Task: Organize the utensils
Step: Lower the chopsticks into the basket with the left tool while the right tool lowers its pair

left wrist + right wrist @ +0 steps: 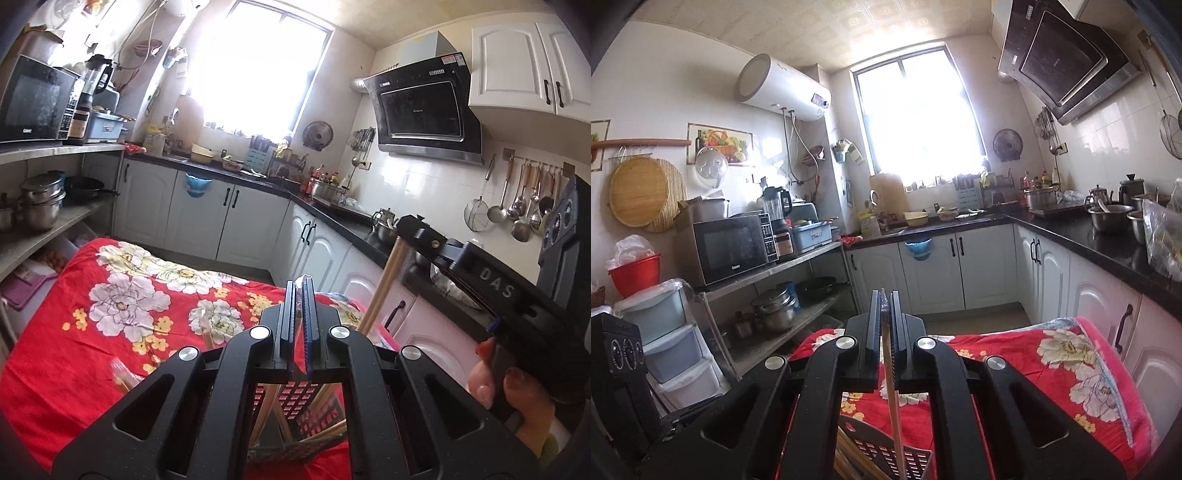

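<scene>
Right tool (885, 310) pinches a wooden chopstick (894, 398) above the black slotted holder (886, 454). My left tool (299, 295) is closed on clear wrapping over the red floral desk (74, 350).

Left gripper (300, 295): matt black plastic, bright metal pivot bolts; ribbed blue pad on one jaw. Right gripper (885, 306): same matt black plastic. Chopstick (893, 398) in its jaws: pale wood, smooth. Holder (886, 452): dark perforated plastic. Cloth (122, 306): red floral fabric, soft matt nap. Kitchen worktop (1082, 236): black, glossy.
</scene>
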`<state>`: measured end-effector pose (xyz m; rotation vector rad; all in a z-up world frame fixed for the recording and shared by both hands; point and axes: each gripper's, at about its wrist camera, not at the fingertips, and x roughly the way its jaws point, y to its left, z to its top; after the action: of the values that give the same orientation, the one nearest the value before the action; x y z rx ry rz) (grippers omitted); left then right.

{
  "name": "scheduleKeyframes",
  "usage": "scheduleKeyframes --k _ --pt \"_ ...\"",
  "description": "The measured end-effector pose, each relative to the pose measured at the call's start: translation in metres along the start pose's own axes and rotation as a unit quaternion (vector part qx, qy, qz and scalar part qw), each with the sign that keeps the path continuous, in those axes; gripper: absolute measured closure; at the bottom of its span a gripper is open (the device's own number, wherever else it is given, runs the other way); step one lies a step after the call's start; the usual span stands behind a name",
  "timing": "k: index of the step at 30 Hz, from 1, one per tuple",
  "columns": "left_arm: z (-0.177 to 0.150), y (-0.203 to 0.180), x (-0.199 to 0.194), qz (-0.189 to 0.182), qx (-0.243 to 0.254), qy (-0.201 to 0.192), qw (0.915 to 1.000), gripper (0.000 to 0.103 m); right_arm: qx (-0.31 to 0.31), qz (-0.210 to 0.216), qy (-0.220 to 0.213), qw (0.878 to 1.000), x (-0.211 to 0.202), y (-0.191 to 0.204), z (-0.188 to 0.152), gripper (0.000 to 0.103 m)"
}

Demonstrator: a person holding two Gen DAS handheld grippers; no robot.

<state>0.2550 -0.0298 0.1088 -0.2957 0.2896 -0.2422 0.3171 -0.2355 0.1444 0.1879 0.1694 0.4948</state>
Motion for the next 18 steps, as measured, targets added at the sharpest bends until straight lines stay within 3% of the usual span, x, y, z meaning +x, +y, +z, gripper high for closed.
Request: scheduleKeyframes --k 18 --pt "-0.023 0.016 0.002 0.010 -0.029 0.021 0.9993 0.101 0.045 -0.017 0.067 0.997 -0.010 -0.022 -0.043 0.098"
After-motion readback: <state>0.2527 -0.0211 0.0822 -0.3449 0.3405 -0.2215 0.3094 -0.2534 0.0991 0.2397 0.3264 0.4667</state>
